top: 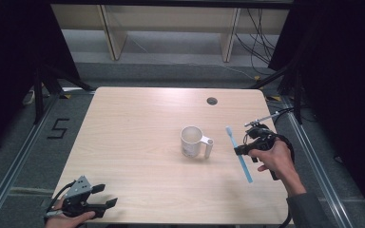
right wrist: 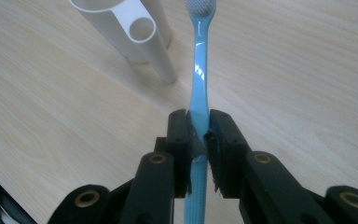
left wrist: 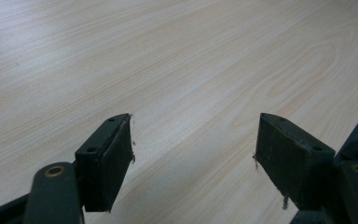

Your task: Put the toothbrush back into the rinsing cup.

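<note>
A light blue toothbrush point(top: 237, 153) hangs above the wooden table point(top: 138, 123), clamped at mid-handle by my right gripper point(top: 239, 150), which is shut on it right of the cup. In the right gripper view the toothbrush point(right wrist: 199, 79) runs up between the pads to its white bristle head, next to the cup's tube-shaped side holder point(right wrist: 144, 35). The white cup point(top: 193, 141) stands upright near the table's middle with that tube on its right side. My left gripper point(top: 108, 195) rests at the table's near left corner, jaws wide apart, nothing between its fingers point(left wrist: 107, 163).
A round cable hole point(top: 212, 100) sits in the table near its far edge. Shelving and cables stand on the floor beyond the table. A floor mark reading 5 point(top: 58, 128) lies left of the table. Bare wood point(left wrist: 177, 70) lies ahead of the left gripper.
</note>
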Action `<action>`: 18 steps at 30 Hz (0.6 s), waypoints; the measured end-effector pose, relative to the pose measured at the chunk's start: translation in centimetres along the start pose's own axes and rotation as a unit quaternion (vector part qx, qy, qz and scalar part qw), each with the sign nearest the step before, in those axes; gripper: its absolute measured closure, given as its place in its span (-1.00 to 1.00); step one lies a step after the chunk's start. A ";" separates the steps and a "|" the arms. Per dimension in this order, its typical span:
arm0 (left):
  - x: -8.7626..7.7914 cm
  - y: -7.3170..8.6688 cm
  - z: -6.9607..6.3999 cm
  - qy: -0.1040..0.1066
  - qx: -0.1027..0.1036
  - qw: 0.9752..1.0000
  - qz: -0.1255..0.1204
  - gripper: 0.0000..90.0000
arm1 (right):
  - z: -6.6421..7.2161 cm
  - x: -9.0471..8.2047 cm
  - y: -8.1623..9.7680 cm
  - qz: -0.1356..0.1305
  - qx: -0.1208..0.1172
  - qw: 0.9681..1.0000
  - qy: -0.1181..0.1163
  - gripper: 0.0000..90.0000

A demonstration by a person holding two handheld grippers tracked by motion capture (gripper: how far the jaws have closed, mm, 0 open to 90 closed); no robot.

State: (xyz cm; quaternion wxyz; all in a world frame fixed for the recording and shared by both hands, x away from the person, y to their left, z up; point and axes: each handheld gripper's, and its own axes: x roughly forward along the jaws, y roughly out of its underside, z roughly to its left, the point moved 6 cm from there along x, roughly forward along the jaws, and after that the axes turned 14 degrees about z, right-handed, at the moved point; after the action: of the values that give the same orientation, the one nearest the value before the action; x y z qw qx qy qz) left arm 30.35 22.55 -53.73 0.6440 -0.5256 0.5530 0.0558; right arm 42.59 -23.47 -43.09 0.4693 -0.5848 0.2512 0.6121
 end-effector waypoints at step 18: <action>-0.1 0.0 0.1 -0.002 0.002 1.000 0.001 -0.41 | 0.5 -1.4 -0.8 -0.054 -0.025 0.998 -0.012 0.76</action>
State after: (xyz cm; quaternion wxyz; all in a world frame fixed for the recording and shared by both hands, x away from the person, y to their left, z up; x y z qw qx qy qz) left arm 30.36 22.66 -53.69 0.6462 -0.5237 0.5522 0.0570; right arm 42.90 -23.13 -41.44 0.4904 -0.6014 0.1980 0.5989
